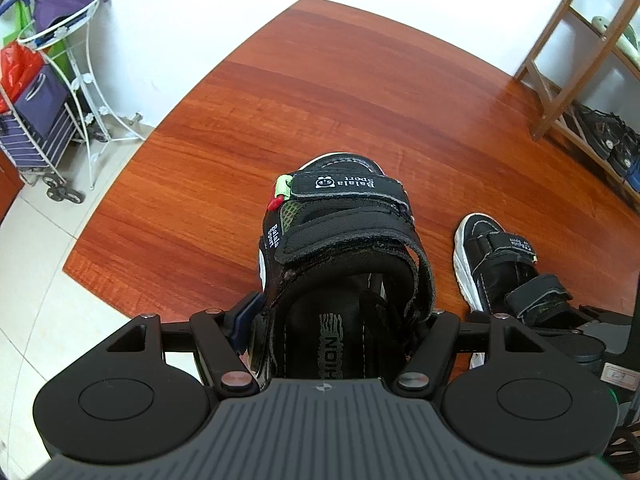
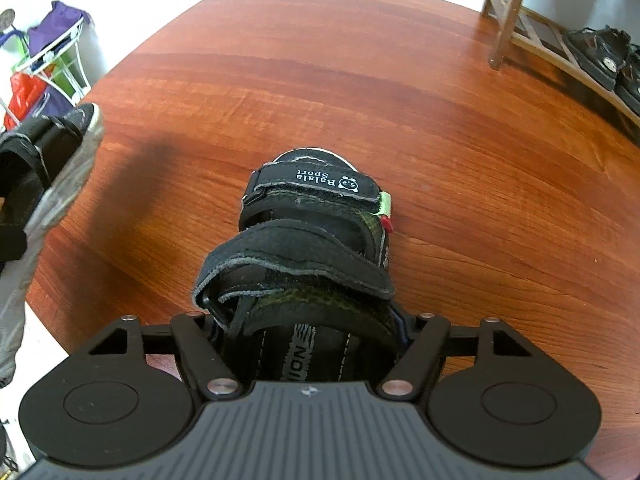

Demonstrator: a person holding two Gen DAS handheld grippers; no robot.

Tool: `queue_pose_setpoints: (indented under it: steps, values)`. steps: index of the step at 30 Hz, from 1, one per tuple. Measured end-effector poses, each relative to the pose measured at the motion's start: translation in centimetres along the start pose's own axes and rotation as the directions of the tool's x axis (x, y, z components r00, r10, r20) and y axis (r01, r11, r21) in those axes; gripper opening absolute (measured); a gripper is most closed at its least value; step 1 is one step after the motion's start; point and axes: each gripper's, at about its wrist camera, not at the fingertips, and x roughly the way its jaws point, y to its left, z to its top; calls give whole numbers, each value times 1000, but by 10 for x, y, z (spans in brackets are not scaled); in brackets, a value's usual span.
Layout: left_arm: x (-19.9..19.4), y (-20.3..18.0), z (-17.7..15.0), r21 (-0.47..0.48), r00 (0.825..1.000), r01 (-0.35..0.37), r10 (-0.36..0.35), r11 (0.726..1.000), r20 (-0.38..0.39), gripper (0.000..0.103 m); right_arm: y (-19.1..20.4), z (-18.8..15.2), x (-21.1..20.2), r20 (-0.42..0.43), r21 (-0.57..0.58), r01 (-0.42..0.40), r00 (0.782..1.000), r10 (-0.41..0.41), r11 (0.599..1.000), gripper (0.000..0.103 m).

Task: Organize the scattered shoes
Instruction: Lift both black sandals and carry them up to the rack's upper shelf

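Sandals in both tongs, heels out of sight

First sandal, black with two straps, sits heel-first in the left gripper, clamped at the sides and tipped up off the floor. Its heel is swallowed by the gripper body, so the pads barely show. Second sandal, the matching one, lies flat on the floor between the fingers of the right gripper; the shoe covers the pads, so I can't tell whether they're pressing yet.

Both sandals are out in the open, well short of the wooden shoe rack, the second one on the side nearer it. Red-brown wood flooring runs up to the rack; pale tiles take over on the far side from it.

Count: two sandals, two grippers, one rack. Dark shoes line its bottom shelf, cut off by the edge, number unclear. Far from the rack stand one striped trolley and one white wire stand.
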Motion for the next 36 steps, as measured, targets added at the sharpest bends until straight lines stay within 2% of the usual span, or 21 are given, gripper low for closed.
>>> queue_pose_setpoints:
  steps: [6,14,20,27,36]
  values:
    - [3,-31,7,40,1000,15,-15,999,-2,69,-26,6,-23,41,6,4,999,-4,1000,76]
    - [7,-97,17,126,998,58,-60,990,8,69,-97,9,-57,52,66,30,998,-34,997,76]
    - [12,-177,19,221,994,105,-107,970,0,69,-168,3,-82,56,123,59,996,-67,991,76]
    - [13,-264,16,284,987,157,-163,946,-2,69,-260,-10,-110,54,170,98,993,-109,980,76]
    - [18,-396,11,358,975,208,-220,910,-8,69,-377,-21,-148,67,214,139,985,-157,967,76]
